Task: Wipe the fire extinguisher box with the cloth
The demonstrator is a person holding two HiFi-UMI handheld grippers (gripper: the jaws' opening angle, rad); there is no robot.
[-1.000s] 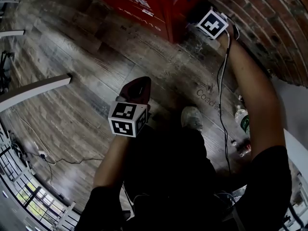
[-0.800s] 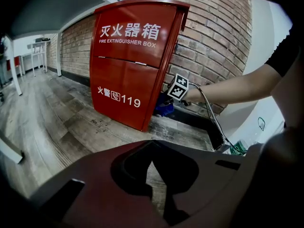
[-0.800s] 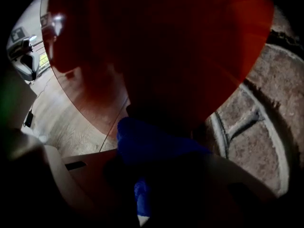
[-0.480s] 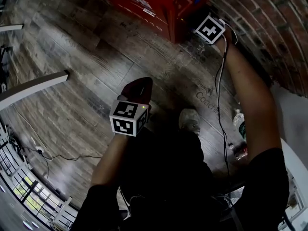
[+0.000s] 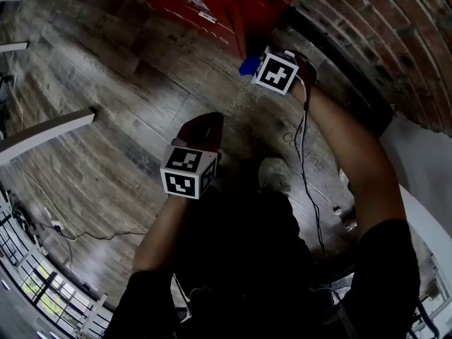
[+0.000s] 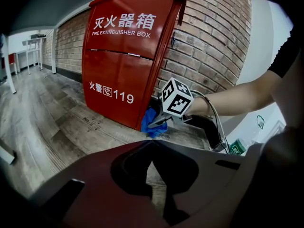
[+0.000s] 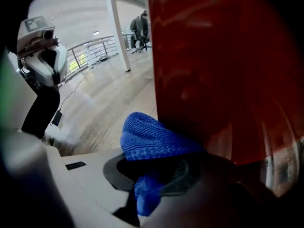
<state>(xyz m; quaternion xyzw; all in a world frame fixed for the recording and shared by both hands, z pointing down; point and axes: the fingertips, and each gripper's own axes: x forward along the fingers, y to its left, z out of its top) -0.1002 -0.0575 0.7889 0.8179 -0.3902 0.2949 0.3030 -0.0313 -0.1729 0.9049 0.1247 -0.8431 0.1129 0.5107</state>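
The red fire extinguisher box point(image 6: 124, 56) stands on the wooden floor against a brick wall; its top shows in the head view point(image 5: 205, 2). My right gripper point(image 5: 254, 65) is low at the box's right front corner, shut on a blue cloth point(image 5: 245, 66). From the left gripper view the cloth point(image 6: 150, 122) touches that corner near the floor. In the right gripper view the cloth point(image 7: 151, 137) bulges out of the jaws of that gripper point(image 7: 156, 175), against the red side point(image 7: 223, 70). My left gripper point(image 5: 203, 129) hangs over the floor away from the box, shut and holding nothing point(image 6: 152, 148).
A brick wall point(image 6: 213, 37) runs behind and to the right of the box. A green-labelled bottle point(image 6: 235, 147) lies by the wall. A white beam point(image 5: 46, 129) crosses the floor at left. A cable point(image 5: 305, 161) trails from the right gripper. My shoe point(image 5: 272, 175) is below.
The right gripper has come down and to the left, from the gap between box and wall to the box's front corner, and the blue cloth now shows. The left gripper has stayed put.
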